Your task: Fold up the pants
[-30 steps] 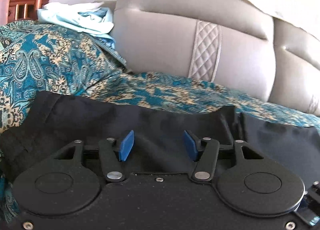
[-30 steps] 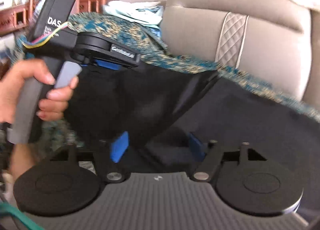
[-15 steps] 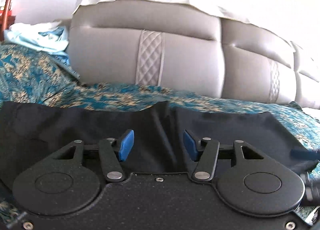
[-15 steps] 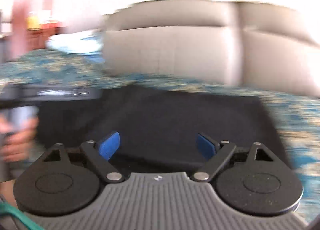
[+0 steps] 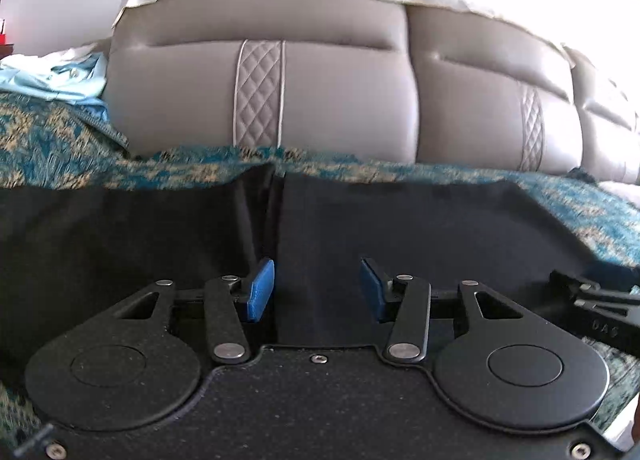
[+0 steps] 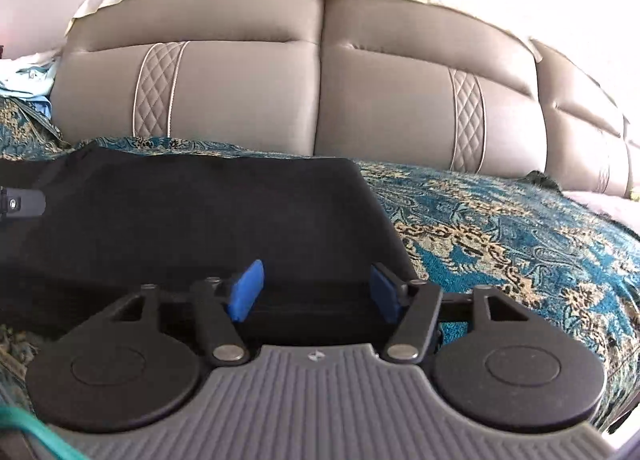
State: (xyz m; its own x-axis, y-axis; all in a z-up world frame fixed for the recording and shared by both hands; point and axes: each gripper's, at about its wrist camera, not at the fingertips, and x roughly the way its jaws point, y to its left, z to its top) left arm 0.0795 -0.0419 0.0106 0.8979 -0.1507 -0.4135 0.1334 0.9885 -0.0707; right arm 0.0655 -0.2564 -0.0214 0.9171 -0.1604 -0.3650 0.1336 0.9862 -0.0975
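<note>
Two grippers, left gripper [image 5: 317,288] and right gripper [image 6: 316,292], stand with fingers wide, holding nothing. Black pants [image 6: 208,219] lie flat on the patterned bedspread [image 6: 500,227], lower frame. Recommend pinching matching near-edge corners, lifting evenly.

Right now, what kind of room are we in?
Probably a bedroom. A padded grey headboard runs along the wall, and a teal patterned bedspread covers what looks like a bed. The black pants lie spread on it, with both grippers open, left gripper and right gripper.
</note>
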